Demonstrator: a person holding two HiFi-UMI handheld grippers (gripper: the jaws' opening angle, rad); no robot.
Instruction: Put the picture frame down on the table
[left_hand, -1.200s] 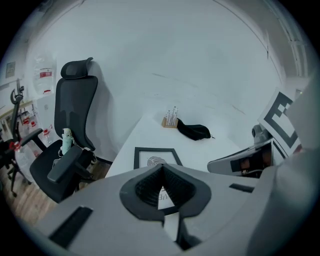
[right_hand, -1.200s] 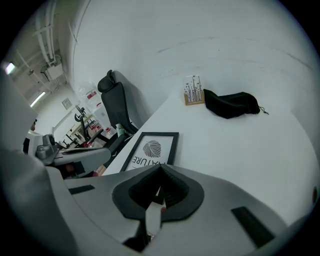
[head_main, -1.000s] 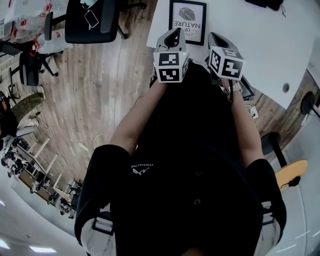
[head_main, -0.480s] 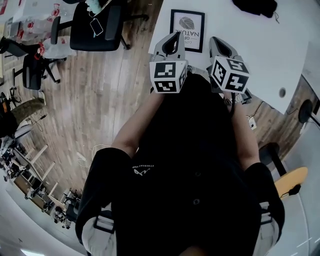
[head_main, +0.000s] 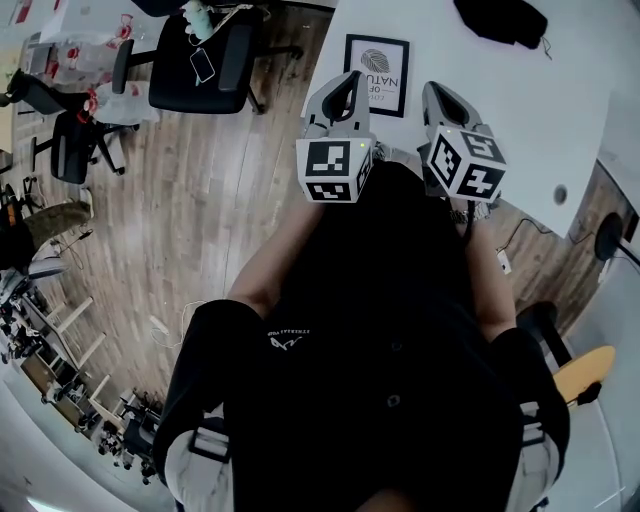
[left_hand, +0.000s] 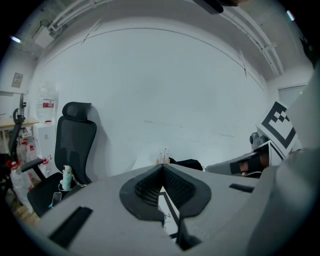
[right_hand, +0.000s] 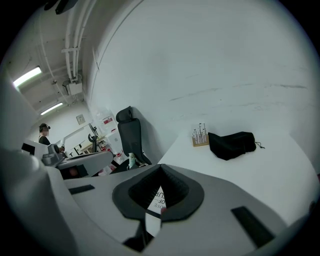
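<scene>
The black picture frame (head_main: 376, 75), with a leaf print and lettering, lies flat on the white table (head_main: 560, 110) near its left edge. Both grippers hover side by side just short of it, close to the person's chest. The left gripper (head_main: 347, 84) is shut and holds nothing; in the left gripper view its tips (left_hand: 162, 167) meet, and a strip of the frame (left_hand: 167, 210) shows below them. The right gripper (head_main: 438, 92) is also shut and empty. Below its closed tips (right_hand: 160, 167), the frame (right_hand: 157, 199) shows again.
A black pouch (head_main: 503, 18) and a small wooden block with pins (right_hand: 200, 136) lie at the table's far side. A black office chair (head_main: 200, 55) stands on the wooden floor left of the table. More chairs and desks stand further left.
The head view has shifted, so the table and frame sit lower in the picture. Both grippers remain shut and side by side, and the frame has not moved on the table.
</scene>
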